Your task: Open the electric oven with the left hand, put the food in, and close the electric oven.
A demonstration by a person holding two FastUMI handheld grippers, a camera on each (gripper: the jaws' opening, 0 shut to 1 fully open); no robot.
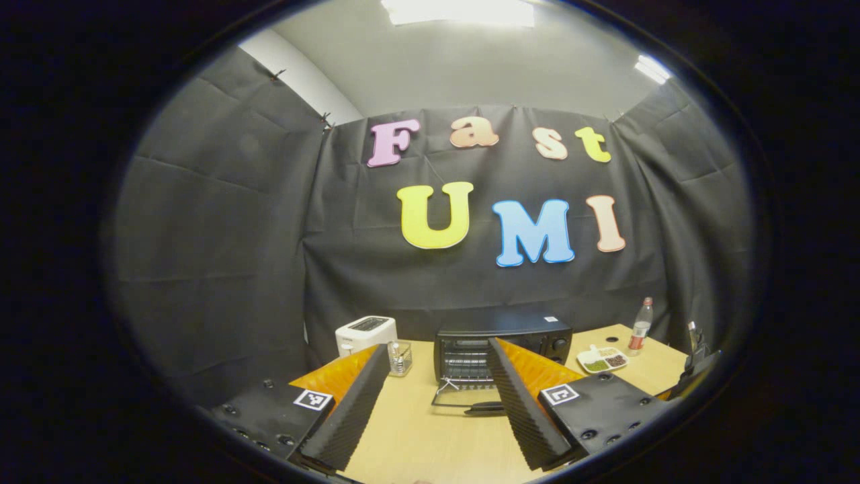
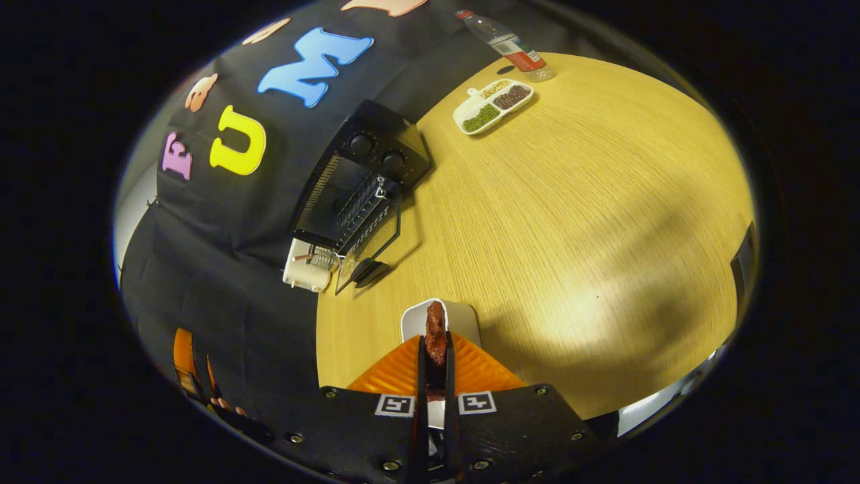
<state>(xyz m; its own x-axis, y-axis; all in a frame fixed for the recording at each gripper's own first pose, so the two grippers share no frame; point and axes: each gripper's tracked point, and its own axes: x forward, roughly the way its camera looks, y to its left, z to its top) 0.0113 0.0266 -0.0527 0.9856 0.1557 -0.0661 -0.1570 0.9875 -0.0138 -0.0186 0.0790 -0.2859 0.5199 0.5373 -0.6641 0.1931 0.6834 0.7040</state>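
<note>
A black electric oven (image 1: 500, 343) stands at the back of the wooden table with its glass door (image 1: 470, 398) folded down flat, the rack inside showing. My left gripper (image 1: 440, 403) is open, held back from the oven with the open door seen between its fingers. In the right gripper view the oven (image 2: 359, 185) lies far ahead to the left, door (image 2: 369, 252) down. My right gripper (image 2: 435, 353) is shut on a reddish-brown piece of food (image 2: 435, 333), held above a white plate (image 2: 463, 319) on the table.
A white toaster (image 1: 366, 334) and a small glass jar (image 1: 401, 357) stand left of the oven. A white divided dish of beans (image 1: 603, 359) (image 2: 494, 104) and a bottle (image 1: 640, 326) (image 2: 504, 40) sit to its right. Bare tabletop (image 2: 571, 222) spreads between plate and dish.
</note>
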